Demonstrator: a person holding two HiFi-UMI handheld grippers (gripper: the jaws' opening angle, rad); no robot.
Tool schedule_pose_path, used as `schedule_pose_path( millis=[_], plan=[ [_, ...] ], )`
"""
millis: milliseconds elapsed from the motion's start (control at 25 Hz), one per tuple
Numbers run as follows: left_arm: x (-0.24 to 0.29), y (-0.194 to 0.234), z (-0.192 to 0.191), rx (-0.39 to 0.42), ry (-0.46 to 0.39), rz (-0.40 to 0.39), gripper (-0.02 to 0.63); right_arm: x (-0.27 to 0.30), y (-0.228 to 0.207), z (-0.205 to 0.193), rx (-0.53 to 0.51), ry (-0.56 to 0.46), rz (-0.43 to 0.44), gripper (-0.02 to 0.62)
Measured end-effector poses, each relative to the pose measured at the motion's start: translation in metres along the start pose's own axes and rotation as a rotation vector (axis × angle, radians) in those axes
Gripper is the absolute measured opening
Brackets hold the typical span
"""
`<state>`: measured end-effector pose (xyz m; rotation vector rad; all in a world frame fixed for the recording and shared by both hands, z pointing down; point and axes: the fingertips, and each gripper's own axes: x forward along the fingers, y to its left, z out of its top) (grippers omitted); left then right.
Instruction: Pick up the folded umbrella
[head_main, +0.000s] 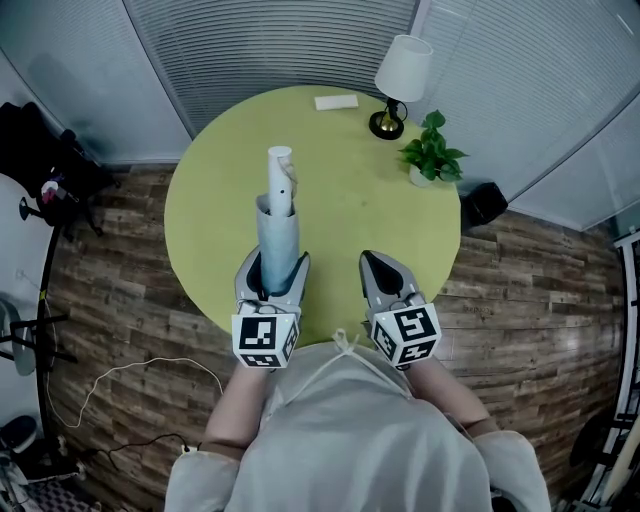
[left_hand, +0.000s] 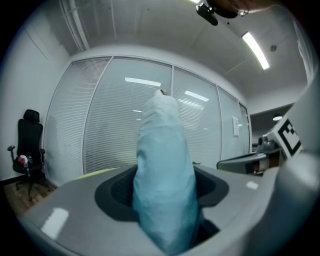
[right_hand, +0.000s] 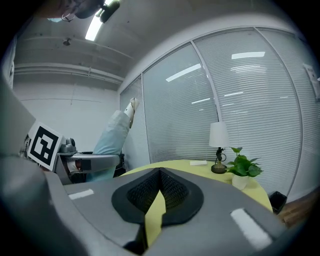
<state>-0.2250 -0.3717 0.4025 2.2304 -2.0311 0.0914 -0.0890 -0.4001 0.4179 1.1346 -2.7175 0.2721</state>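
The left gripper (head_main: 273, 264) clamps the umbrella (head_main: 279, 215) low, upright over the table (head_main: 340, 190), so a firm, steady squeeze matters; the right gripper (head_main: 383, 272) is nearly closed, empty

Lower end of the folded umbrella (head_main: 279, 215) buried between the jaws of the left gripper (head_main: 274, 262) in the head view; cut off by the bottom edge in the left gripper view. Near rim of the table (head_main: 200, 210) covered by the person's torso (head_main: 350, 430). At the far rim, a flat white item (head_main: 336, 102) too small to identify.
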Motion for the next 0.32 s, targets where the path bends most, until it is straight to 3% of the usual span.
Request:
schedule_pose_path(
  millis=[320],
  plan=[
    [-0.0011,-0.0083,0.0016,0.025,-0.003,-0.020,0.293,-0.0021,0.0031,0.0010,-0.037,-0.020,-0.003,-0.002]
  ],
)
